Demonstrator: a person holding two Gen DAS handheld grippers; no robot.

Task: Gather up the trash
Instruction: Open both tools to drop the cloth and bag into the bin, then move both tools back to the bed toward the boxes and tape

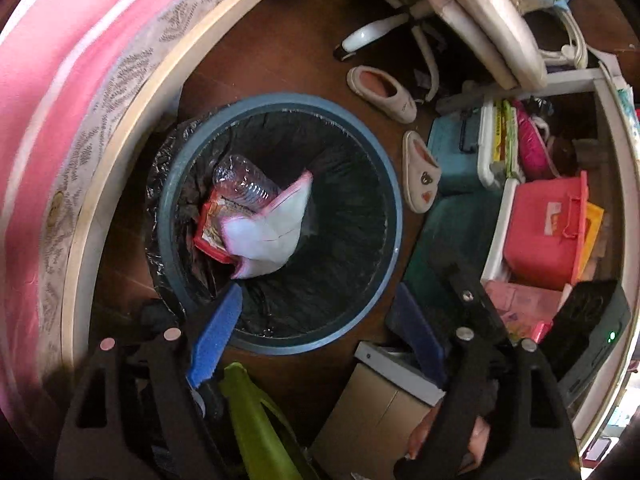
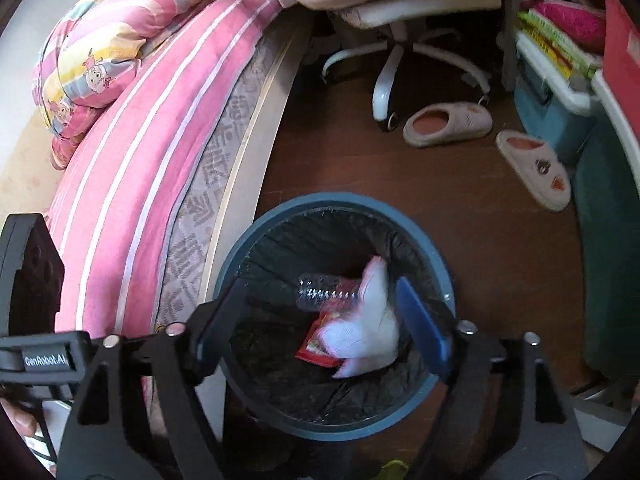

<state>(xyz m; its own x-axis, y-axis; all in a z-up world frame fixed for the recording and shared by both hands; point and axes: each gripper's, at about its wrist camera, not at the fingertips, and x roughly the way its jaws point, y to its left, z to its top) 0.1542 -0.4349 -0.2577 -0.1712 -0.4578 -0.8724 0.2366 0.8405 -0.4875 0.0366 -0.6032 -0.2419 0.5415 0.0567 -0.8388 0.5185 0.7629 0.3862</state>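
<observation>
A: At left, beside the bed (image 1: 48, 128), the left gripper (image 1: 316, 332) hangs over the trash bin (image 1: 384, 184) — jaws spread, nothing between them. The clear bottle (image 1: 240, 180), red wrapper (image 1: 210, 232) and white bag (image 1: 272, 232) lie inside on the black liner (image 1: 320, 280).

B: And the right gripper (image 2: 320, 320)?

A: Likewise spread and empty above the bin. Likely hazards — a finger snagging the liner on withdrawal, or the slippers (image 2: 532, 164) at right being taken for trash.
</observation>
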